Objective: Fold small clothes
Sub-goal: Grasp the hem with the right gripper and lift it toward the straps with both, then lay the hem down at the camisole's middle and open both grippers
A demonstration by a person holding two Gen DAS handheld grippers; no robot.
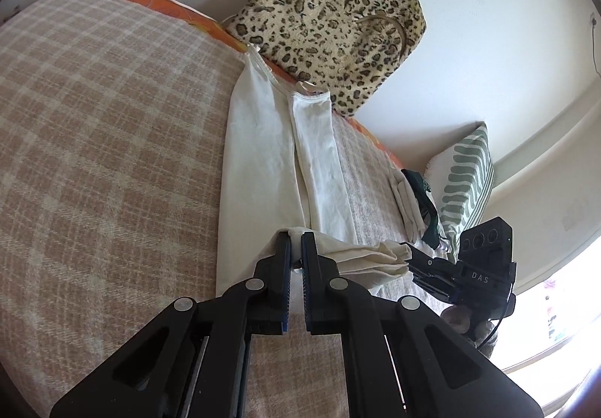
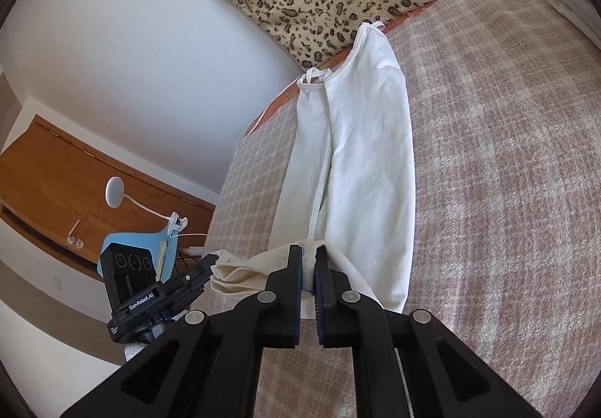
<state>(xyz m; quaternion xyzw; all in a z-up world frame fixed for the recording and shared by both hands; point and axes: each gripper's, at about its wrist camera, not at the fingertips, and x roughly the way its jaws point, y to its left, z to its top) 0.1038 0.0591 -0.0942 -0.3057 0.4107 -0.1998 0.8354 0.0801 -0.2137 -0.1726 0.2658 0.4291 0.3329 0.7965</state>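
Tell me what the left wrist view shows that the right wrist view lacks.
Only the left wrist view shows the green-striped cushion. Only the right wrist view shows the wooden door and white lamp. Both show the white camisole on the plaid blanket, its hem pinched by the left gripper and right gripper, plus the leopard-print pillow.
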